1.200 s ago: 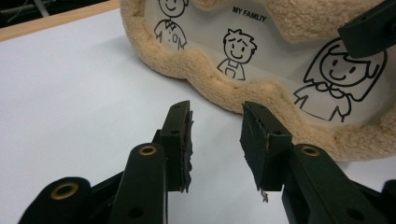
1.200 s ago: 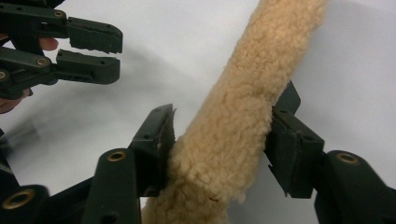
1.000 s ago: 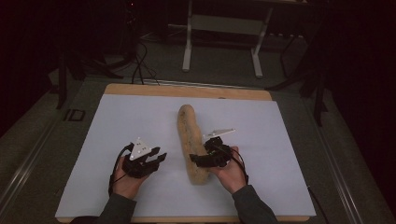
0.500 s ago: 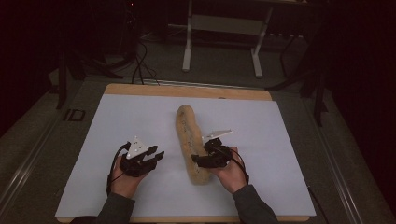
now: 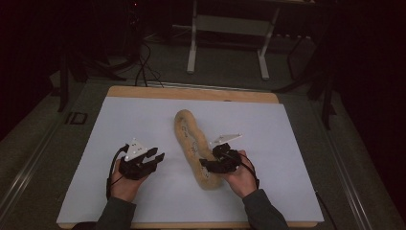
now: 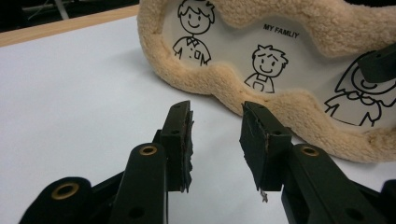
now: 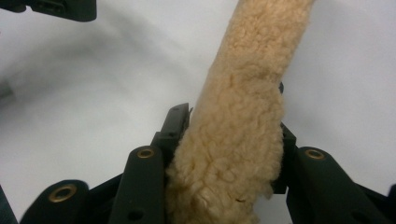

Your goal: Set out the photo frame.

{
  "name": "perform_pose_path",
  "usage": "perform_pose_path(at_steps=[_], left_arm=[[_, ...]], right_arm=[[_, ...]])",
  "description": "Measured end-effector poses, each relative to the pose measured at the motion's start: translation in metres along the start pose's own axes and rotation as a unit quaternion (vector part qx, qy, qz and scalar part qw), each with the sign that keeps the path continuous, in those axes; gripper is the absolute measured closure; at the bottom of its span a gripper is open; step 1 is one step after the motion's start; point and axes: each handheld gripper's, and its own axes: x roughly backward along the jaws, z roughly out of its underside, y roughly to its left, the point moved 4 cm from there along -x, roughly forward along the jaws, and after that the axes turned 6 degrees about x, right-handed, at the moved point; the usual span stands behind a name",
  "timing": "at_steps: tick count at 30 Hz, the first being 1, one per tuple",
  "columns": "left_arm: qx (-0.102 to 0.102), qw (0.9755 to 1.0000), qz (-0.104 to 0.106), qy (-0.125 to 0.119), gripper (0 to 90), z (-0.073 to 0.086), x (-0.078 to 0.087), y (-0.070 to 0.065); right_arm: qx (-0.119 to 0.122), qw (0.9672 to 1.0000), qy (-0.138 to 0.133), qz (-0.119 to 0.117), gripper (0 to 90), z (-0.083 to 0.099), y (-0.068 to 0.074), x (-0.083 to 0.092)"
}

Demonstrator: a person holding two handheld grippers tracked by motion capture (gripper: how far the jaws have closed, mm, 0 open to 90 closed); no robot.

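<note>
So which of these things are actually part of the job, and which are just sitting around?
In the job:
- fleecy picture frame
- right gripper, jaws closing on the frame's edge
- left gripper, jaws empty

Just about:
- white table cover
- metal stand
- floor cables

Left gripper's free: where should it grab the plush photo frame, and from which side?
Probably the fleecy border of the plush photo frame facing the left gripper, approached level from that side. The rim is thick and soft; the printed panel is flat. The right gripper, jaws just closing, already pinches the near end.

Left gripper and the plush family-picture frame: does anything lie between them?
Nothing does. In the left gripper view, bare white table sheet runs from the left gripper, jaws apart and empty, to the plush frame. The high view agrees.
</note>
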Motion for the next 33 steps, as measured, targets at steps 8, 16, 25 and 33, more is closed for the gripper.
perform_pose_path(at_steps=[8,16,25,33], left_arm=[[0.006,1.0,-0.004,-0.003,63.8,-0.001,0.002,0.005],[0.017,0.9997,-0.01,-0.011,63.7,-0.001,0.006,0.012],[0.034,0.999,-0.022,-0.018,63.7,-0.002,0.011,0.024],[0.04,0.9984,-0.034,-0.02,63.3,-0.002,0.013,0.032]], right_arm=[[0.018,0.9996,-0.014,-0.017,64.1,0.001,-0.003,0.0],[0.067,0.9968,-0.018,-0.041,65.6,-0.001,0.002,-0.002],[0.082,0.9946,-0.028,-0.057,66.1,0.0,0.0,-0.003],[0.088,0.9937,-0.036,-0.06,66.5,0.0,0.0,-0.002]])
